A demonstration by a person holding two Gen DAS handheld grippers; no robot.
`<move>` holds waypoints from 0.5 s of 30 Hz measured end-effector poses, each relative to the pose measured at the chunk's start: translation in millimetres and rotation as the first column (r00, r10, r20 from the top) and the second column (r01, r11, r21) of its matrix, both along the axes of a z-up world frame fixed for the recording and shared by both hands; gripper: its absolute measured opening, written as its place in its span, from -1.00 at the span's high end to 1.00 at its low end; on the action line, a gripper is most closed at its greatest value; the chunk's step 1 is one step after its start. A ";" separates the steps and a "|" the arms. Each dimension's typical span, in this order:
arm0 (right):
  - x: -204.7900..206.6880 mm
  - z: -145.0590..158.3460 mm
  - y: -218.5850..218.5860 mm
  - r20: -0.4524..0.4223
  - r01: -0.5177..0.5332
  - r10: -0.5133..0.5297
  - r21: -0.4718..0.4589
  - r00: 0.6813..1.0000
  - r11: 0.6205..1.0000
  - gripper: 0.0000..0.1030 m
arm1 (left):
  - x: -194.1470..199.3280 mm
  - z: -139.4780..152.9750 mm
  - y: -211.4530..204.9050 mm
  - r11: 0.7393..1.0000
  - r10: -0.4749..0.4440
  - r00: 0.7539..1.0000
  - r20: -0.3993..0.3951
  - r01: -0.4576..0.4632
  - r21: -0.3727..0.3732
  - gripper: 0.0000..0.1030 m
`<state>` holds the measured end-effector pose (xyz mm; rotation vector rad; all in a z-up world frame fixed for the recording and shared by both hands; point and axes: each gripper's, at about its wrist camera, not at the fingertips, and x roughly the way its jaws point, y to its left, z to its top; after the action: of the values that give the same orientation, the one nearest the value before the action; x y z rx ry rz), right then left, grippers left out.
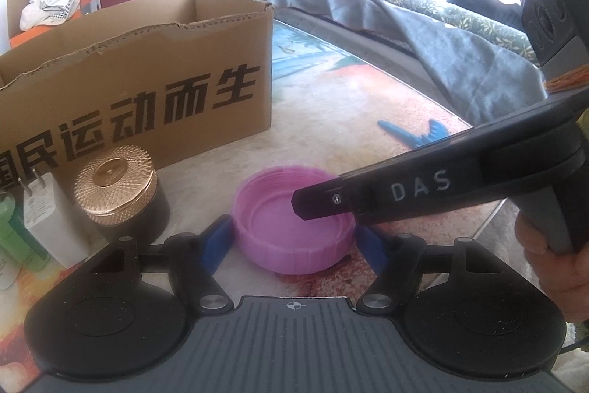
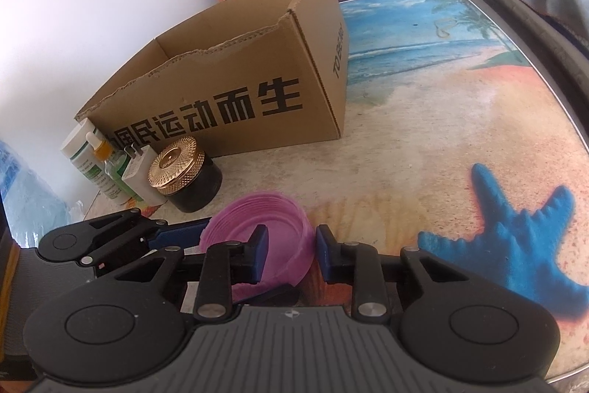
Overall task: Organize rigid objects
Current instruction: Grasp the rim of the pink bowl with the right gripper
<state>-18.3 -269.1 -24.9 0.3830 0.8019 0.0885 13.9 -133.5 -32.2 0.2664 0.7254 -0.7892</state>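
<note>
The pink lid [image 1: 294, 227] sits open side up on the beach-print tabletop [image 2: 423, 120], before a box [image 1: 154, 91] printed "运动而生". The left gripper [image 1: 294, 242] straddles it, fingers released. The right gripper [image 2: 291, 253] (marked "DAS") has fingers astride the lid's rim, not yet clenched.

An upturned pink plastic lid [image 1: 294, 231] lies on the beach-print table [image 2: 460, 98], right of a gold-capped black jar [image 1: 121, 194], before an open cardboard box [image 1: 147, 91].
</note>
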 end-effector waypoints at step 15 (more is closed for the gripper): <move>1.7 0.5 11.4 0.016 -0.034 0.036 -0.102 0.999 0.994 0.60 | 1.5 0.9 -2.1 1.000 -0.009 1.000 -0.014 0.009 0.010 -0.52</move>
<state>-16.6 -257.7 -24.5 0.2710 0.7928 0.0834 15.4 -135.6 -31.3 0.2731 0.7421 -0.7967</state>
